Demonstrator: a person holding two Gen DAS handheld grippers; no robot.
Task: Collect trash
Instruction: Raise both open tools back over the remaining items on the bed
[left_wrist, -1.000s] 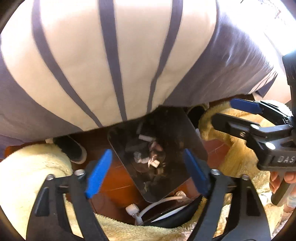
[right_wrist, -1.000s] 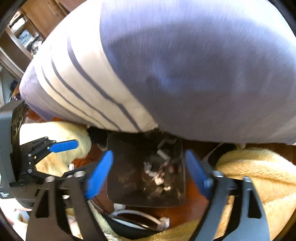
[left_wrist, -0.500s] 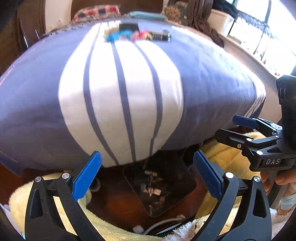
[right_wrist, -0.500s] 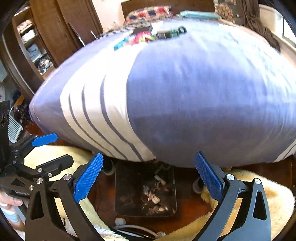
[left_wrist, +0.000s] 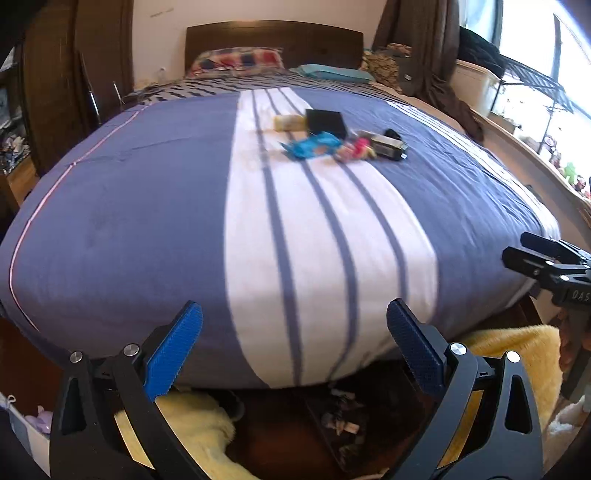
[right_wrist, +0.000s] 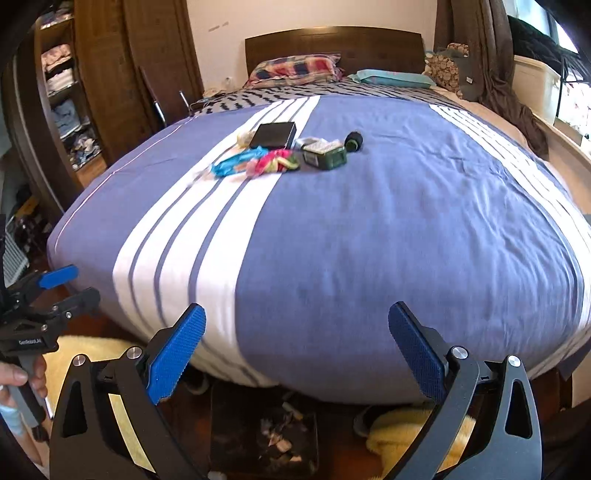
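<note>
1. 2 grippers show, each with 2 blue-padded fingers spread wide and holding nothing: the left gripper (left_wrist: 294, 345) and the right gripper (right_wrist: 296, 347), both at the foot of the bed (right_wrist: 388, 236).
2. 1 cluster of litter lies well up the blue-and-white striped cover, far from both grippers.
3. In that cluster I count 1 black box (right_wrist: 273, 134), 1 blue wrapper (right_wrist: 236, 163), 1 pink-and-green wrapper (right_wrist: 275, 164), 1 dark green packet (right_wrist: 325, 154) and 1 small dark round thing (right_wrist: 353, 140).
4. 1 pale item (left_wrist: 290, 122) sits beside the black box; it is too blurred to name.
5. 1 dark trash bin (right_wrist: 264, 435) stands on the floor under the bed's foot, between the right gripper's fingers in its own view, with scraps already inside.
6. 2 pillows lie by the headboard: 1 plaid pillow (right_wrist: 295, 68) and 1 teal pillow (right_wrist: 391, 78).
7. Yellow fleece (left_wrist: 195, 424) lies on the floor either side of the bin.
</note>
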